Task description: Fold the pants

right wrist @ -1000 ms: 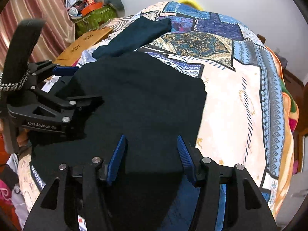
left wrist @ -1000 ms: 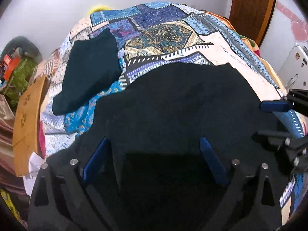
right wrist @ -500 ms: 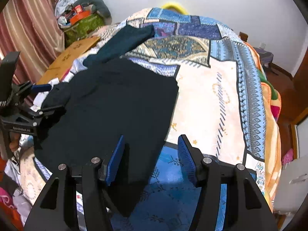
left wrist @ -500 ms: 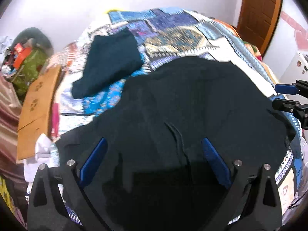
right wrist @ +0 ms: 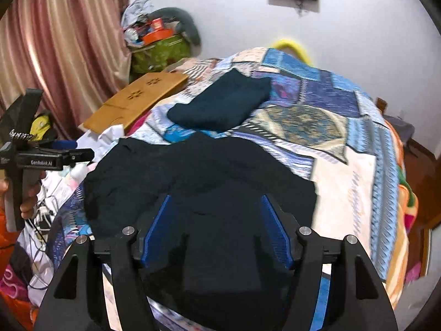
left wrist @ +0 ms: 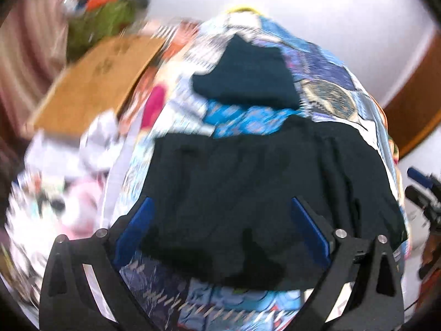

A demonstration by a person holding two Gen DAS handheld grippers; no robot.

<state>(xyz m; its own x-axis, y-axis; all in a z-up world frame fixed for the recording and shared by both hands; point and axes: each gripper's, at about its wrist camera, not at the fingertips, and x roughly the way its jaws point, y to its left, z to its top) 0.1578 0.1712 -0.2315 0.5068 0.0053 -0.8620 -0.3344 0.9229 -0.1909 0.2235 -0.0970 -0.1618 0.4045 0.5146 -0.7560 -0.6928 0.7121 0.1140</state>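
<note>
- We saw the dark pants [right wrist: 198,182] lying folded on the patterned bedspread [right wrist: 355,182], their left edge close to the edge of the bed.
- Our right gripper [right wrist: 217,229] was opening over the pants, its pads not pressing the cloth.
- Our left gripper [left wrist: 220,231] stood wide and released above the same cloth.
- Further back lay a folded teal garment [right wrist: 220,104]; to the right, bare bedspread.
- A green basket [right wrist: 157,52] held heaped clutter.

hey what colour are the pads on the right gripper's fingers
Blue pads on black fingers, clearest in the right wrist view.
</note>
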